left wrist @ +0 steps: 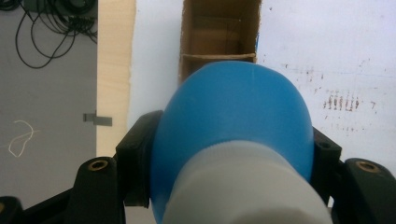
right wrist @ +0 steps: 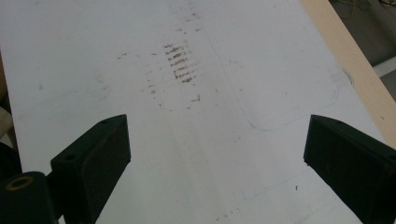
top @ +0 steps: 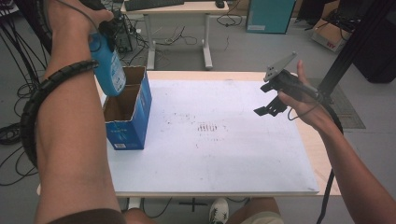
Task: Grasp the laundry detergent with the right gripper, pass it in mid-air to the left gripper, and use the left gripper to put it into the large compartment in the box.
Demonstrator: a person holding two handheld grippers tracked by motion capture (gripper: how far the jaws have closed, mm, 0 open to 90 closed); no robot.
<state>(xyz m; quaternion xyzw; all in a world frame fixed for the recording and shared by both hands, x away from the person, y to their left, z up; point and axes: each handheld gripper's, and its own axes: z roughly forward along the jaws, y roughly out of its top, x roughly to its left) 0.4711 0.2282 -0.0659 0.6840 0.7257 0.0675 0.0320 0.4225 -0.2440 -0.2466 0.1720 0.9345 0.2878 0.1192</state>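
In the high view, the left gripper (top: 108, 35) is raised above the left end of the bench (top: 322, 163), with its jaws closed around the neck end of a blue bottle (top: 109, 70). The bottle hangs with its base pointing down and slightly tilted, above the back part of an open blue cardboard box (top: 135, 119). The box stands on the white sheet (top: 224, 154) that covers the bench, close to the sheet's left edge, and its brown inside is split by a divider. Whether the bottle's base touches the box rim cannot be told from here. The right gripper (top: 270, 107) is held up over the right part of the sheet, well apart from the box, with nothing in it. A patch of brown marks (top: 208, 127) sits near the middle of the sheet.

In the left gripper view, the bottle (left wrist: 233, 121) is pressed between the two black jaws at its pale cap end, and its rounded blue body points away from the camera. Beyond it lies the open box (left wrist: 219, 32), directly past the bottle's base, with its divider in sight.

In the right gripper view, the right gripper (right wrist: 215, 154) has its jaws spread wide with nothing between them. Below lies the white sheet (right wrist: 93, 56) with the brown marks (right wrist: 180, 65), and the wooden edge of the bench (right wrist: 345, 51) runs along the right.
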